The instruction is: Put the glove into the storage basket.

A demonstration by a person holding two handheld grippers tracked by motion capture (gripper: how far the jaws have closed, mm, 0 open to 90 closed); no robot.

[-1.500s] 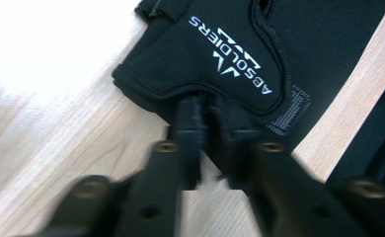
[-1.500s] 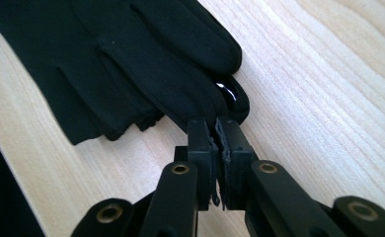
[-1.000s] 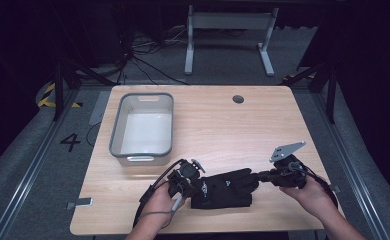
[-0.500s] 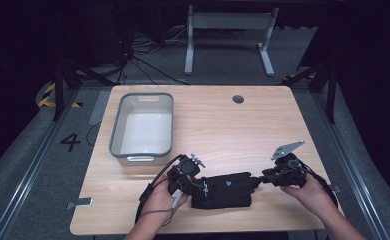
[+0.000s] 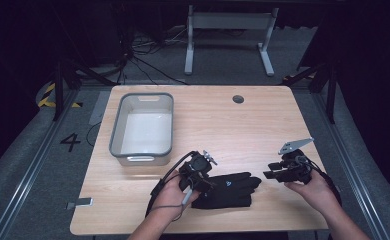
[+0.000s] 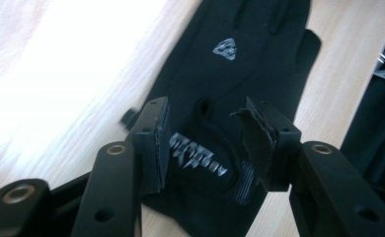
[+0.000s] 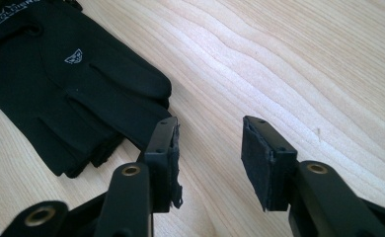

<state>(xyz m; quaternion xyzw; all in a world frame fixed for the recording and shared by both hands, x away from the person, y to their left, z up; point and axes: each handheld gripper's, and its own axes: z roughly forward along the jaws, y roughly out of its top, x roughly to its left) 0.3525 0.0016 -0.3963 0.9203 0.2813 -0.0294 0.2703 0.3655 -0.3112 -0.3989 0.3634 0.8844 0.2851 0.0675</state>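
Wood table (image 5: 263, 120), pale grain, with one round cable hole (image 5: 238, 99) near the far edge. It sits on grey carpet in a pretty dark room; cables run over the floor behind it, a white frame (image 5: 228, 35) stands further back, there's a "4" (image 5: 71, 142) marked on the floor at the left plus some yellow-black hazard tape (image 5: 47, 95).

Count-wise: one grey bin (image 5: 115, 135) on the left half of the table, two grippers, two hands. The gloves (image 5: 230, 189) lie flat near the front edge, between the two grippers; it looks like a pair stacked together, since the right gripper view shows a second layer of fingertips under the top one, but I can't swear to it.

Left gripper (image 6: 208, 143) hangs right over the cuff end of the gloves. Its jaws have just been opening and now stand apart, with the printed cuff showing in the gap below and the pads not pressing on it.

Right gripper (image 7: 208, 158) is just beside the fingertips, over bare wood. Its jaws have also just been opening and are spread wide with nothing in between, the left pad looking a bit frayed.
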